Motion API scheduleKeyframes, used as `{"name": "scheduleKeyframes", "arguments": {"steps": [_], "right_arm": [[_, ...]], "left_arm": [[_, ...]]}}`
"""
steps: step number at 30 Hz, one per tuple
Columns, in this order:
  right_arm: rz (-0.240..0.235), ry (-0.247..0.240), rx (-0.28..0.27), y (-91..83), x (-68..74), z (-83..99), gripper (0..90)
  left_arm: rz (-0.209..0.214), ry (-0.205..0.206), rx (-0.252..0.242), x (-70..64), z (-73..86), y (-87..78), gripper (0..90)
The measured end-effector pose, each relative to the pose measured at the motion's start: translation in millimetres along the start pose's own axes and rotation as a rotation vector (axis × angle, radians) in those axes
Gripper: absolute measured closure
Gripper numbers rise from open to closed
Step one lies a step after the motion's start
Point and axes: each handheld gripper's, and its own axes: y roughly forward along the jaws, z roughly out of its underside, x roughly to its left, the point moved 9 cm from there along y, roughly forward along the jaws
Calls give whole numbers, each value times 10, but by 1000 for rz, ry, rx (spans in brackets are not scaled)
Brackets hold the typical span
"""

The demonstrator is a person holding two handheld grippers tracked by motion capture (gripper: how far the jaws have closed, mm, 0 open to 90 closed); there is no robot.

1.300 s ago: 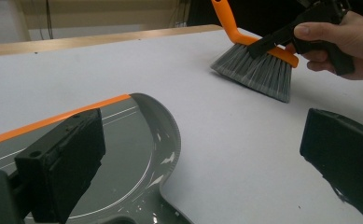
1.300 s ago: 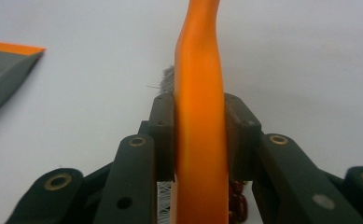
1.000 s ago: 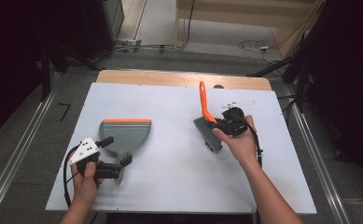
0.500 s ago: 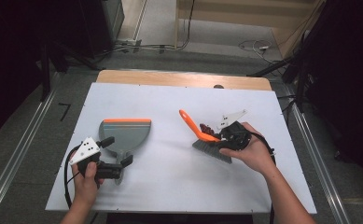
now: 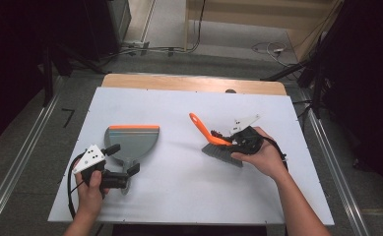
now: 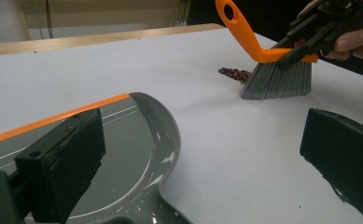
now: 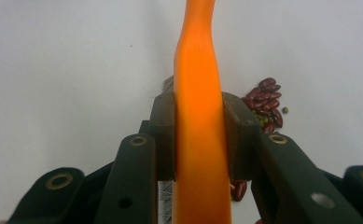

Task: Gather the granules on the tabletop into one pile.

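White table; grey dustpan at left, left gripper jaws apart around its handle. Right gripper clamped on orange brush, bristles down right of centre. Beans beside bristles; a fast sweep could scatter them.

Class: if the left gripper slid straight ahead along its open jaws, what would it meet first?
Probably the grey dustpan with an orange lip, lying between and ahead of the left gripper; depth is unclear.
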Motion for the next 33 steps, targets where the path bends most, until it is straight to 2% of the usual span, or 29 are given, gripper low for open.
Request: {"name": "scheduleKeyframes", "arguments": {"steps": [8,24,33], "right_arm": [[23,-3,-15,24,-108,-26,679],[39,9,-30,41,-190,-59,680],[53,37,-56,-91,-189,-90,681]], "left_arm": [[0,0,2,-4,1,0,3],[0,0,3,-4,3,2,3],[3,-1,3,-9,4,7,3]]}}
